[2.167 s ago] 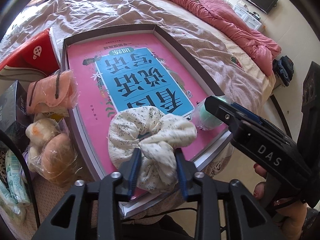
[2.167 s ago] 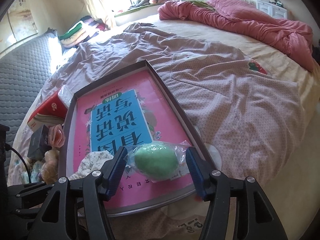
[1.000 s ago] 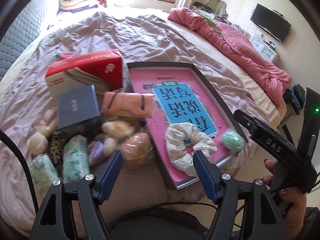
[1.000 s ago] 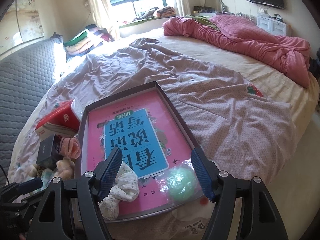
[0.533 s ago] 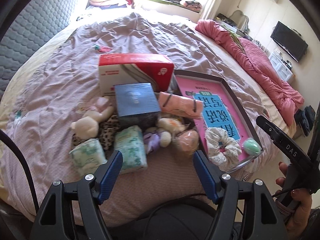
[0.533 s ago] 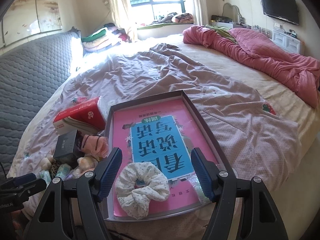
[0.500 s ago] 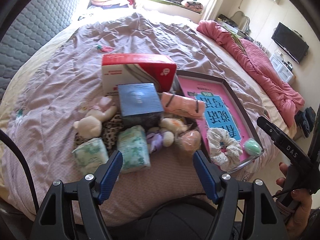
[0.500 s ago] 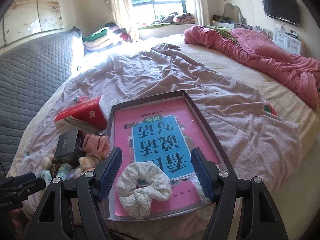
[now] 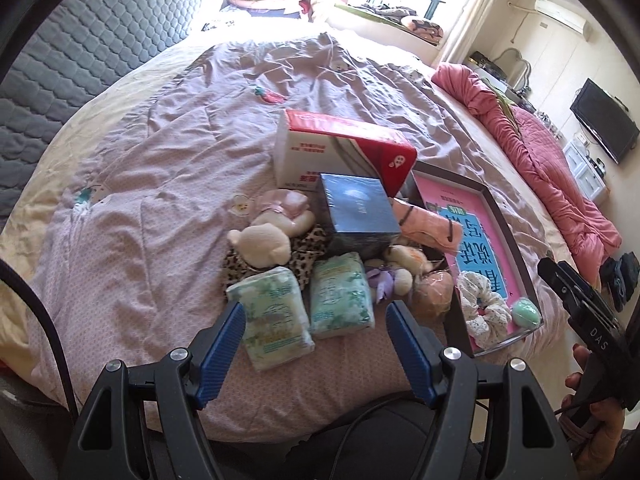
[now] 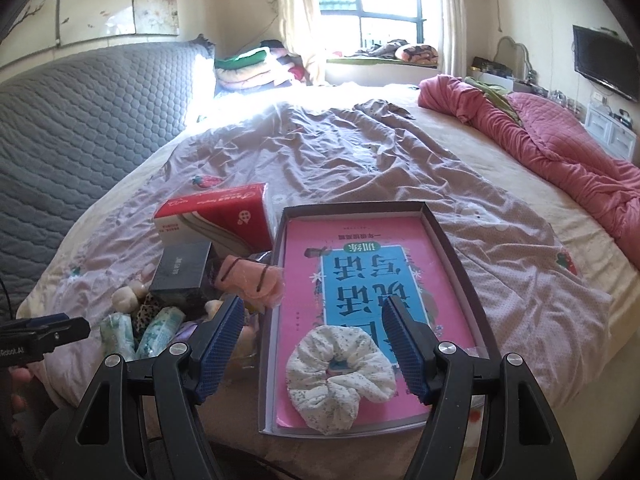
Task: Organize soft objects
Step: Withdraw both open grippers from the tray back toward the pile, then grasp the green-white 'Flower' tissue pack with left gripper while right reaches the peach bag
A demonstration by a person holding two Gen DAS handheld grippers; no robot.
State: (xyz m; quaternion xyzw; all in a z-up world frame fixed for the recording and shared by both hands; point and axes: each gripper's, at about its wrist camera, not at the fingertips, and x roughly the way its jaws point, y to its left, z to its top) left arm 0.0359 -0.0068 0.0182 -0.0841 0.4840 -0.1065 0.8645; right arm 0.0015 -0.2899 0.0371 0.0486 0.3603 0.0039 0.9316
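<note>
Nearest, we see our left gripper (image 9: 312, 328) spread wide with nothing between its blue pads, hanging above the bed's near edge over two tissue packs (image 9: 304, 312) that lie side by side, long axes running away from us. Our right gripper (image 10: 312, 332) is likewise spread and empty, poised over the scrunchie (image 10: 340, 376), which lies flat at the near end of the tray (image 10: 452, 248), its ring opening facing up. Just right of the scrunchie in the left view a green ball (image 9: 527, 311) sits in the tray's near corner, close to the rim. Under both lies a pink book (image 10: 360, 264) that fills the tray, its long axis pointing away. Left of the tray a heap crowds together: plush toys (image 9: 264, 240), a leopard cloth (image 9: 308, 240), a pink roll (image 10: 252, 280) resting against the tray wall, a dark box (image 9: 360, 212), then a red tissue box (image 9: 344, 148) behind. Beyond, the quilt (image 10: 360, 160) lies open up to the grey headboard (image 10: 80, 120).
</note>
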